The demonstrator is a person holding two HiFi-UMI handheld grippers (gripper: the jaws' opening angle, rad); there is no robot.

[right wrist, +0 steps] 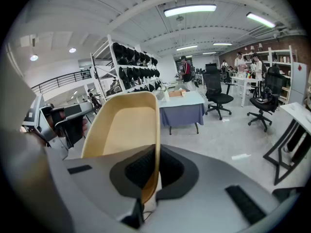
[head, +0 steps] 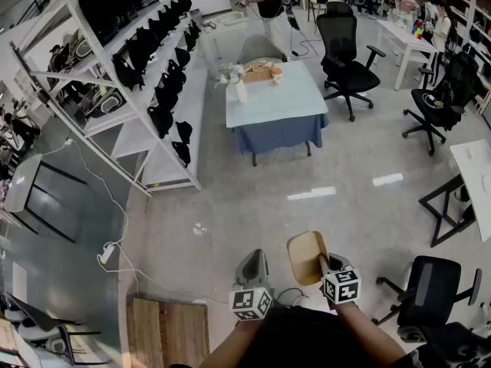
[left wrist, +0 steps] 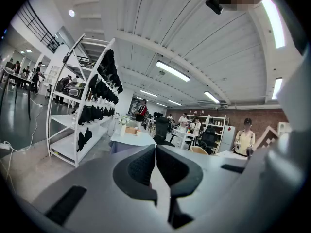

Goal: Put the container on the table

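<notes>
A tan, shallow container (head: 307, 256) hangs in the air in front of me, and my right gripper (head: 324, 265) is shut on its rim. In the right gripper view the container (right wrist: 121, 130) stands on edge, its thin wall pinched between the dark pads. My left gripper (head: 252, 271) is beside it, shut with nothing between its jaws; in the left gripper view its pads (left wrist: 141, 165) meet. The table (head: 276, 102) with a pale top and blue cloth stands far ahead across the floor, also seen as the table (right wrist: 183, 103) and the table (left wrist: 130, 139).
A white rack (head: 126, 67) with dark bags lines the left. On the table stand a white vase (head: 240, 90), a wooden box (head: 258, 73) and a cup (head: 277, 75). Black office chairs (head: 345, 60) stand to the right, another chair (head: 433, 290) close by me. A cable (head: 107, 251) runs on the floor.
</notes>
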